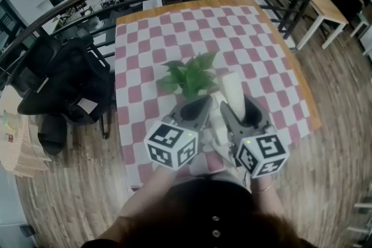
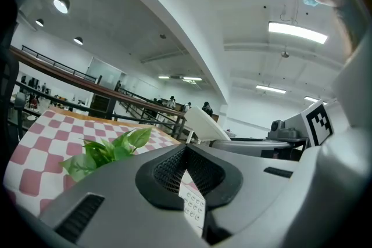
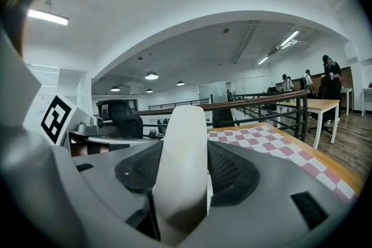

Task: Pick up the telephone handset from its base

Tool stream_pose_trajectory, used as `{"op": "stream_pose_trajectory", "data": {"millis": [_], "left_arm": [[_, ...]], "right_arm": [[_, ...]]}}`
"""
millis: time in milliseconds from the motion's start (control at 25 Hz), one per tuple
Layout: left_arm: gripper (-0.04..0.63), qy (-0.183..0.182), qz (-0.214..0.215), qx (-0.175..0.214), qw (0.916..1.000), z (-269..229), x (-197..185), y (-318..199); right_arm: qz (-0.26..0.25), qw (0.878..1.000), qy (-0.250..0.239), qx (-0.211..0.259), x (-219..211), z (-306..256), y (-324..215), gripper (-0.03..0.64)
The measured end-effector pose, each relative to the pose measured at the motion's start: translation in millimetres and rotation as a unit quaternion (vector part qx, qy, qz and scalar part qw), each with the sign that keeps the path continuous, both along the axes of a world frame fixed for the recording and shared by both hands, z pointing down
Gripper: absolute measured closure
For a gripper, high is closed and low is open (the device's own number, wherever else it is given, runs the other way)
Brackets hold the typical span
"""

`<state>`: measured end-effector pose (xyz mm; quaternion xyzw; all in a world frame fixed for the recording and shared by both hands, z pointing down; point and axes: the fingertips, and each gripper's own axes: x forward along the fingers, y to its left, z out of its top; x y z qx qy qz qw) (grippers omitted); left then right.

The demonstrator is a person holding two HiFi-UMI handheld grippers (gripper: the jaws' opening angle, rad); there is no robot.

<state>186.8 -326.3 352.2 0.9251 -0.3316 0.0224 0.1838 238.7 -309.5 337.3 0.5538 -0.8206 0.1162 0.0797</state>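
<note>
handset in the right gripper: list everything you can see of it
The handset is a plain white bar of smooth, plastic-looking material with a rounded top end. No buttons or cord show on the visible side. It stands roughly upright, clamped low down between the jaws of the right gripper, and its top rises well past them. In the head view it is held above the checked tablecloth, beside the green plant.
</note>
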Motion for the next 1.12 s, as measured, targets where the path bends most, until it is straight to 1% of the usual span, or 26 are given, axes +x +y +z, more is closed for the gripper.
{"op": "stream_pose_trajectory", "data": {"millis": [280, 600, 840, 1120], "left_arm": [[0.589, 0.0, 0.004, 0.004, 1.0, -4.1, 0.9, 7.6], [0.589, -0.001, -0.003, 0.002, 1.0, -2.9, -2.7, 15.6], [0.589, -0.012, -0.003, 0.001, 0.9999, 3.4, -2.9, 12.5], [0.589, -0.019, 0.01, -0.004, 0.9998, 9.6, 2.7, 15.9]], "right_arm": [[-0.006, 1.0, -0.015, 0.007, -3.1, -7.5, 10.1, 0.386], [-0.029, 0.999, -0.012, 0.005, -12.4, -3.0, 20.0, 0.387], [-0.025, 1.0, -0.018, 0.002, -9.3, -0.2, 17.1, 0.386], [-0.017, 1.0, -0.021, -0.01, -6.2, 7.7, 15.9, 0.387]]}}
